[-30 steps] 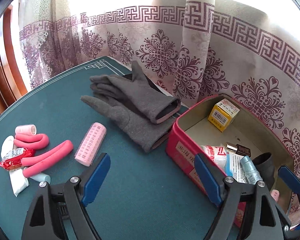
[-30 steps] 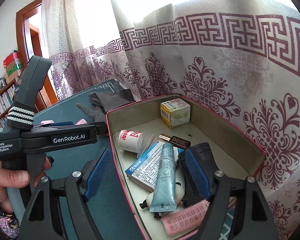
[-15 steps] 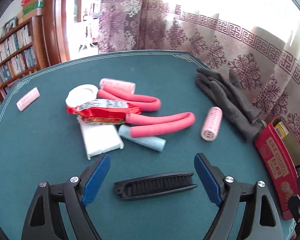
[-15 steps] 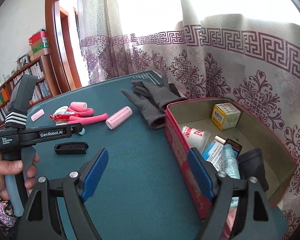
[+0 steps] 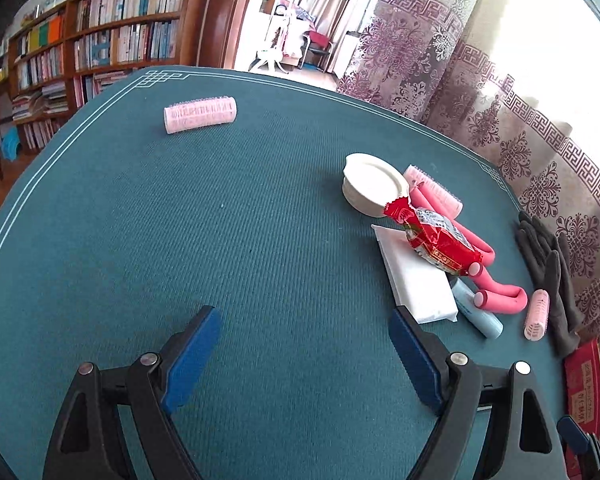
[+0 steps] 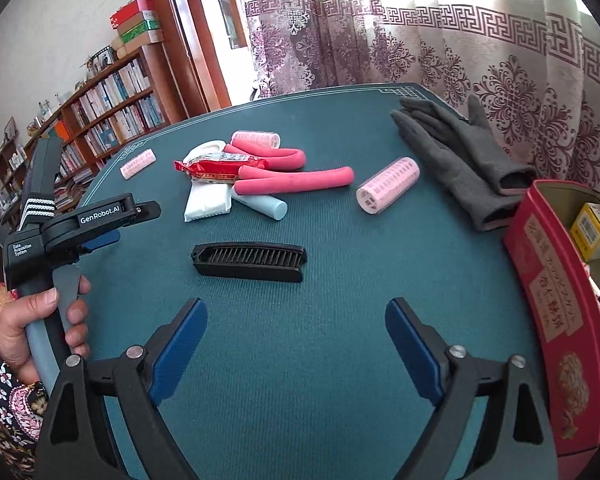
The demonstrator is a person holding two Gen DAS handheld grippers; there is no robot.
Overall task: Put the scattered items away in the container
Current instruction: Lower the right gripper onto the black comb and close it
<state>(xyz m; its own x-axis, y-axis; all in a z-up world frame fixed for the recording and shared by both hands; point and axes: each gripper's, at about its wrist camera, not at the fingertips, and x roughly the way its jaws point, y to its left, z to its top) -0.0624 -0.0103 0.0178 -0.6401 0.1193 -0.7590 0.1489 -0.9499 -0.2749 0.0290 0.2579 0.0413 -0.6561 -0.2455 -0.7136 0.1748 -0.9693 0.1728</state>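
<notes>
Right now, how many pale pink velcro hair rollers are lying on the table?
3: one far off alone near the left edge, one behind the foam curlers in the pile, one beside the grey gloves. Others may be hidden in the tin.

- "GenRobot.AI" in white letters stands on the black body of the left gripper (image 6: 100,216), at the left of the right wrist view.
- "Data Acquisition System" in small white letters, on three lines, stands lower on the same gripper body, nearer the frame's left edge.
- Gold Chinese characters run down the side of the red tin (image 6: 556,308) at the right of the right wrist view; too distorted to read surely.
- The red snack packet (image 6: 216,170) carries a white printed label, too small to read.
- The yellow box (image 6: 594,232) inside the tin bears a barcode-like mark, unreadable.
</notes>
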